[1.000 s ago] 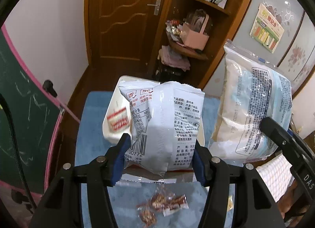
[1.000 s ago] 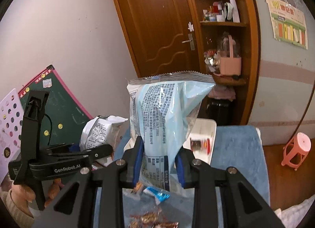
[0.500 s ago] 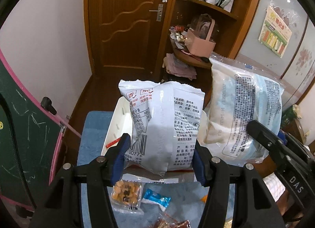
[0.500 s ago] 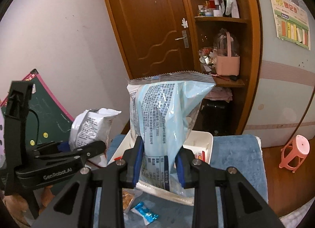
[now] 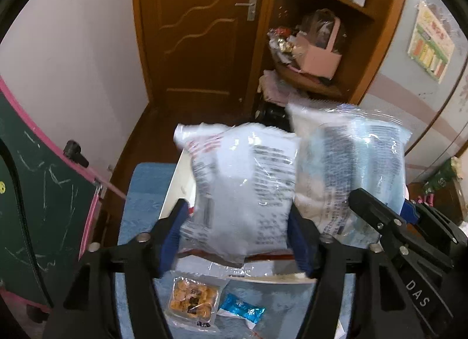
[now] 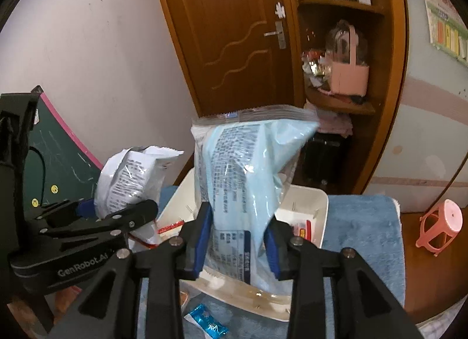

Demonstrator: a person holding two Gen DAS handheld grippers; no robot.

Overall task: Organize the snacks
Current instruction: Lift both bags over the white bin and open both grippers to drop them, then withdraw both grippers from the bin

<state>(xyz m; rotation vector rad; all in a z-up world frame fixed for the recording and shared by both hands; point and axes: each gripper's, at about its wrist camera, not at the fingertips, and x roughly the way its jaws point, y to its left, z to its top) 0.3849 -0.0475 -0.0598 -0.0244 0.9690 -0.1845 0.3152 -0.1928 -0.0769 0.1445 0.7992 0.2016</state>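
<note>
The white crinkled plastic snack bag with black print (image 5: 239, 189) stands upright between the blue-padded jaws of the left gripper (image 5: 237, 239), blurred. Those jaws are opening and stand clear of its sides, over the white rectangular plastic bin (image 6: 318, 216). Just beside it, the pale blue plastic snack bag with a clear sealed top (image 6: 248, 169) stands upright in the right gripper (image 6: 237, 239). These jaws are opening too, with the bag's lower part between them and the pads apparently off it. The bin sits on a blue towel-covered tabletop (image 6: 362, 230). In front of it lie a clear packet of brown biscuits (image 5: 193, 301) and a small shiny blue wrapped candy (image 5: 242, 311). Behind are a brown wooden door (image 5: 201, 31) and corner shelves holding a pink basket (image 5: 318, 58).
</note>
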